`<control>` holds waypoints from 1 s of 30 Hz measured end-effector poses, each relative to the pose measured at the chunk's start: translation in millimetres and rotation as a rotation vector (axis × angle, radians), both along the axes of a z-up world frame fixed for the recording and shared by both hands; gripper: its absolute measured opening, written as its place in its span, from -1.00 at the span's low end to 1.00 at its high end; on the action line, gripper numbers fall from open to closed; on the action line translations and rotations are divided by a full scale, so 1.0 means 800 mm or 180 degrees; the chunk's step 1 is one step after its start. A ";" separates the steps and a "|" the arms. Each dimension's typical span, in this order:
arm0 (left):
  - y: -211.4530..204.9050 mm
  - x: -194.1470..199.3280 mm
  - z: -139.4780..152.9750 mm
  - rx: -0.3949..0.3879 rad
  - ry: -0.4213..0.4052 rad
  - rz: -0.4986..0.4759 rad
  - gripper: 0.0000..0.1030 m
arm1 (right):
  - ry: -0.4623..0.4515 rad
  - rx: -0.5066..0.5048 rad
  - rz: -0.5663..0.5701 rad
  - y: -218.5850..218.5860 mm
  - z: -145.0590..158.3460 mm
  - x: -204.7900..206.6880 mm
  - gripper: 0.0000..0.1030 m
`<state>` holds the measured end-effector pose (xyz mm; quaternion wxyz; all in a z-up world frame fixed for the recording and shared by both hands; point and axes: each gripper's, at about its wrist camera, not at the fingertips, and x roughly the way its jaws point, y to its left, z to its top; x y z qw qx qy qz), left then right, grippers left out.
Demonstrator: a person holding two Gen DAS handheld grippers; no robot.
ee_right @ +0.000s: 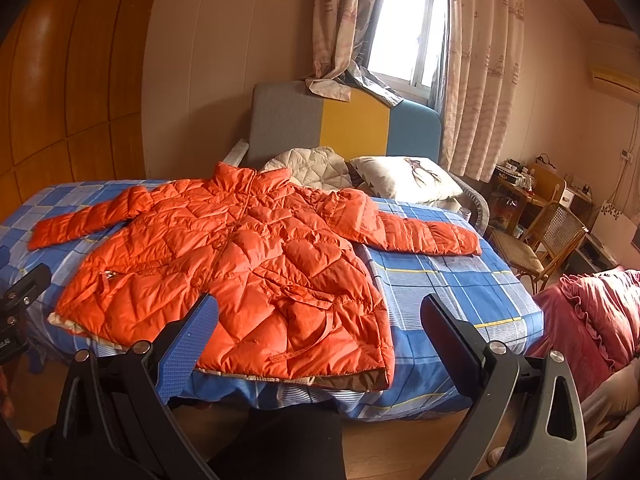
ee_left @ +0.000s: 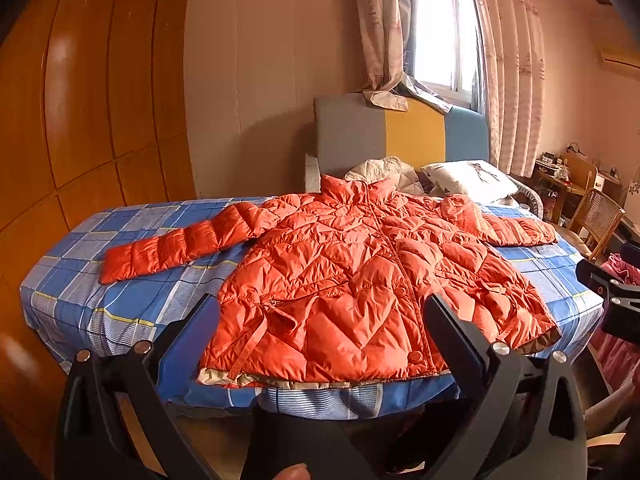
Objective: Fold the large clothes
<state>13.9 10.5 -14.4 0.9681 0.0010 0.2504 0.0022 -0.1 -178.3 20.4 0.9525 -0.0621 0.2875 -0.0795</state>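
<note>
Hovering short of the bed's near edge, left gripper (ee_left: 320, 322) with fingers (ee_left: 192, 340) spread wide and gripping nothing; lying flat and front-up across the blue plaid bed (ee_left: 80, 300), orange puffer jacket (ee_left: 360, 280), both sleeves stretching outward, collar pointing toward the headboard (ee_left: 400, 136); hanging alongside, right gripper (ee_right: 318, 322), fingers (ee_right: 188, 344) likewise parted and empty; resting behind the collar, white pillow (ee_right: 404, 178).

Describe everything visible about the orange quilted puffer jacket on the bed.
The orange quilted puffer jacket lies flat, front up, on the blue plaid bedsheet. Shiny padded fabric, stand-up collar, snap buttons closed, beige lining showing at the hem near the bed's foot edge. Both sleeves spread outward. Neither the left gripper nor the right gripper touches it.
</note>
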 end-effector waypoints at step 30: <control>0.007 0.127 -0.060 -0.0056 0.0541 -0.0017 0.97 | 0.0582 -0.0050 -0.0607 -0.108 -0.068 0.162 0.94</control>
